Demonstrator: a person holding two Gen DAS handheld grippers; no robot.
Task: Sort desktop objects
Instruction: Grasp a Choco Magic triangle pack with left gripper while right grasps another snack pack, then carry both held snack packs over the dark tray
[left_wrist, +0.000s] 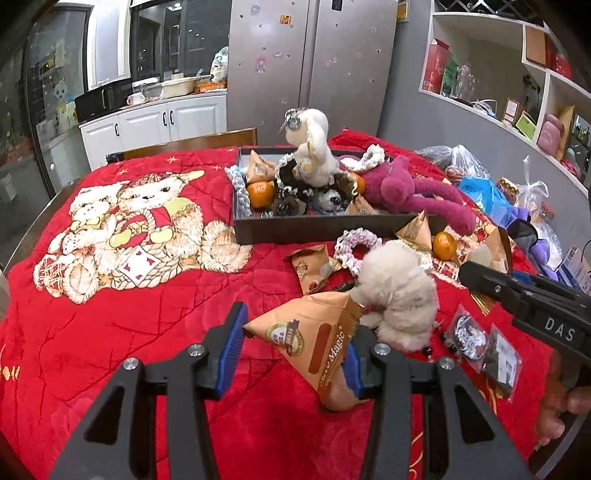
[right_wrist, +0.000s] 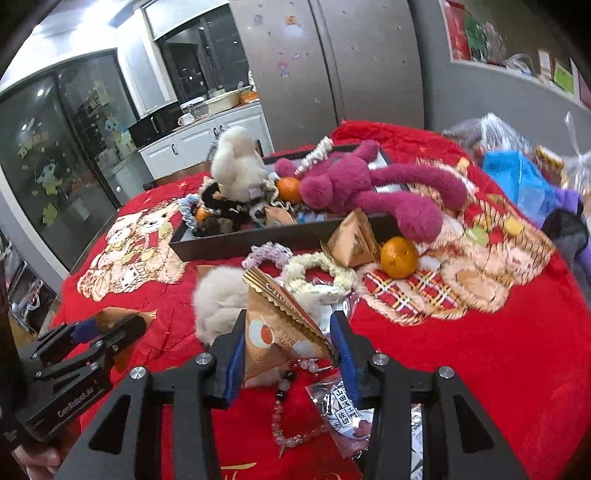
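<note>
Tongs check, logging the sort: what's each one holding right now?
Left tongs: closed on a triangular snack packet.
Right tongs: closed on another triangular snack packet.

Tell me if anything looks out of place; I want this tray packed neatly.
The magenta plush toy is not fully inside the dark tray: its long limbs drape over the front rim onto the red blanket. A white plush stands high above the pile in the tray.

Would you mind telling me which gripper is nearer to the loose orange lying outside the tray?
Right. The right gripper, holding a packet, is closer to the orange; the left gripper, holding another packet, sits farther off, beyond the white plush.
</note>
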